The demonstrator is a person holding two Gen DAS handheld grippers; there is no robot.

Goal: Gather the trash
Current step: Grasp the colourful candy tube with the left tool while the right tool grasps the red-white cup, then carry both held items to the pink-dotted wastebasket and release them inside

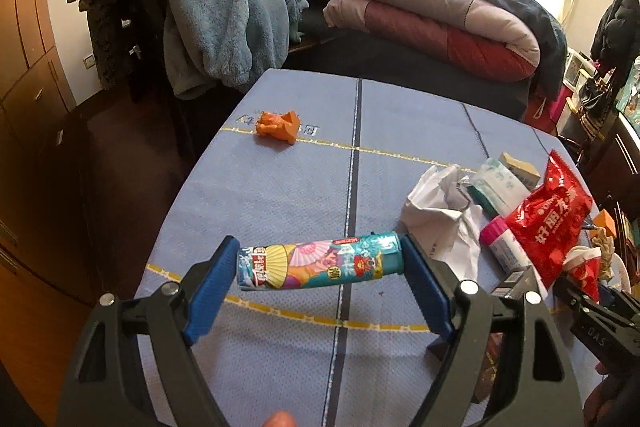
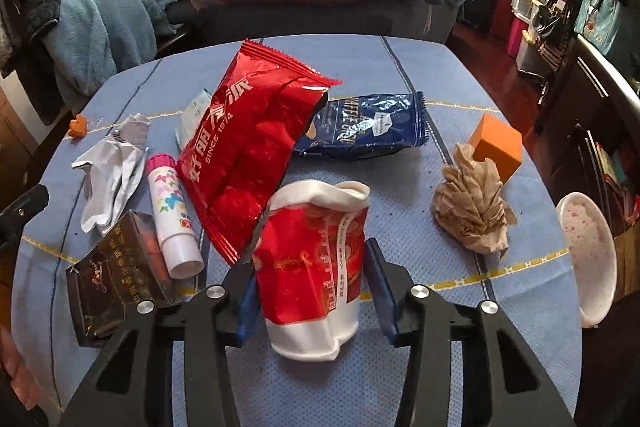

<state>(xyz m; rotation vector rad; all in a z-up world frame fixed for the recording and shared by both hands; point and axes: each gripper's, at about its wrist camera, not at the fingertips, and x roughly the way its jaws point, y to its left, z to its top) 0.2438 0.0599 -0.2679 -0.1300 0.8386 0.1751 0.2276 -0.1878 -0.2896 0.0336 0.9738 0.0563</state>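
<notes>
My left gripper (image 1: 320, 267) is shut on a crushed teal printed can (image 1: 320, 263), held end to end between the blue pads above the blue table (image 1: 280, 187). My right gripper (image 2: 310, 291) is shut on a crumpled red-and-white paper cup (image 2: 316, 267), squeezed between its pads just above the table (image 2: 400, 367). A red snack bag (image 2: 248, 151) leans on the cup's left rim. It also shows in the left wrist view (image 1: 548, 219).
On the table lie crumpled white paper (image 2: 112, 171), a white-pink tube (image 2: 172, 215), a dark box (image 2: 112, 287), a blue wrapper (image 2: 364, 127), crumpled brown paper (image 2: 472, 203), an orange box (image 2: 496, 143), an orange toy (image 1: 278, 127) and a pink bowl (image 2: 588, 259) at the right edge. A bed stands behind.
</notes>
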